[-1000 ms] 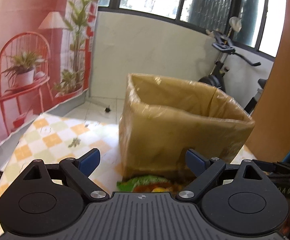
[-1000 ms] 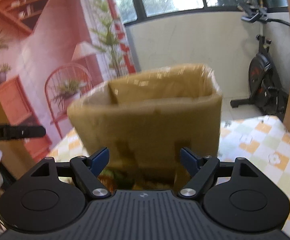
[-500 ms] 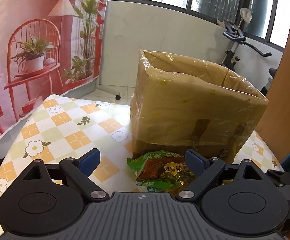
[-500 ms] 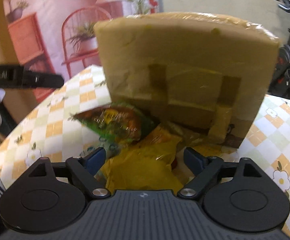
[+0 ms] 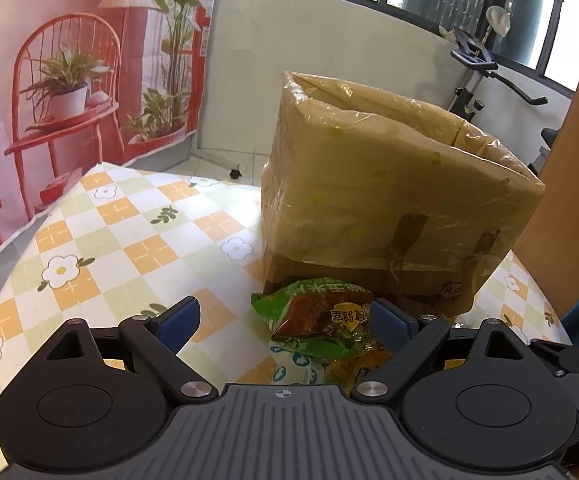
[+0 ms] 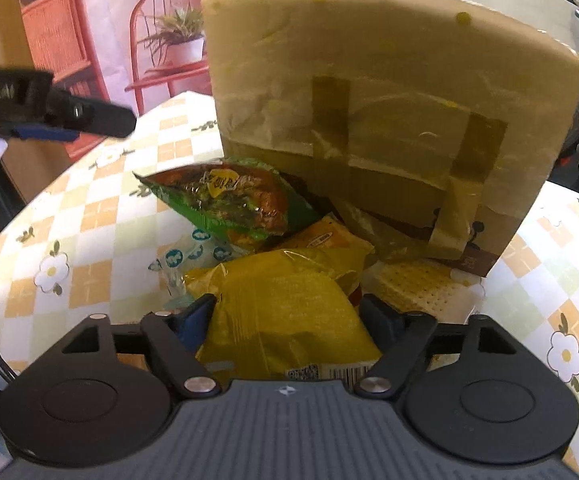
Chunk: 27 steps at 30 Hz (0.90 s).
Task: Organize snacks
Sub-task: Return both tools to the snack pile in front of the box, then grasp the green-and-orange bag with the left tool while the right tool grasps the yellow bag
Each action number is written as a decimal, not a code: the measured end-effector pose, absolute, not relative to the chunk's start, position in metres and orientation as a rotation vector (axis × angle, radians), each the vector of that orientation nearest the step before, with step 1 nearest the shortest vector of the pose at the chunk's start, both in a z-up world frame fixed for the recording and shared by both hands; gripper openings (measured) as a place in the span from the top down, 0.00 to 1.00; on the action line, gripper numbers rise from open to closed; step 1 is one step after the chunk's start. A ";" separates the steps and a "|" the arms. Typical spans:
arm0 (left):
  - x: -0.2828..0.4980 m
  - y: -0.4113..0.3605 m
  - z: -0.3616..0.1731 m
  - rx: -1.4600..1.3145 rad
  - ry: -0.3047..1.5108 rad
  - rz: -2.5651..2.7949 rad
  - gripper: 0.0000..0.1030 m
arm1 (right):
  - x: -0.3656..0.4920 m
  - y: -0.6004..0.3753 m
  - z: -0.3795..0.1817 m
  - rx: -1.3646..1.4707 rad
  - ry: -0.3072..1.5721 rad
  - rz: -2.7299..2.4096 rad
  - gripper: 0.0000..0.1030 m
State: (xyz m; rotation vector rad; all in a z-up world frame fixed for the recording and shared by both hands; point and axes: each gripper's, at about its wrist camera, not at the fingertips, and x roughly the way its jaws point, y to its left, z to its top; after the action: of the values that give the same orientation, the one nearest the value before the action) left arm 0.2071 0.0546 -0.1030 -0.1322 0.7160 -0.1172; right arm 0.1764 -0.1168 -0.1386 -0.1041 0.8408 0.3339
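Two tools, both spread: the right tool (image 6: 285, 312) straddles a crinkled yellow snack bag (image 6: 285, 316), the left tool (image 5: 285, 314) faces a green-and-red foil packet (image 5: 317, 320). At twelve o'clock stands the plastic-lined tan cardboard box (image 6: 389, 92) on the checkered counter (image 5: 129, 240).

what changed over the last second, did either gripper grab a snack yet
Both grippers dipped from facing the box to the snack pile in front of it. The right gripper now straddles the yellow packet, jaws open, nothing clamped. The left gripper is open by the green packet. Nothing was grabbed or released; box and snacks appear to stay put on the checked tablecloth.
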 end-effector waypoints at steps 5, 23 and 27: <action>0.213 0.056 -0.109 -0.170 0.741 -0.120 0.09 | 0.172 -0.128 -0.126 -0.081 0.790 0.328 0.27; 0.256 0.034 -0.137 -0.265 0.809 -0.136 0.09 | 0.161 -0.175 -0.115 0.002 0.712 0.215 0.27; 0.264 0.036 -0.143 -0.283 0.836 -0.116 0.09 | 0.160 -0.181 -0.112 0.026 0.697 0.200 0.27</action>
State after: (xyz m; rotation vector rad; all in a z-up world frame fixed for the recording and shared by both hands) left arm 0.2641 0.0361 -0.1432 -0.2829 0.8363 -0.1165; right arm 0.1603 -0.1814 -0.1125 0.0257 0.6967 0.2003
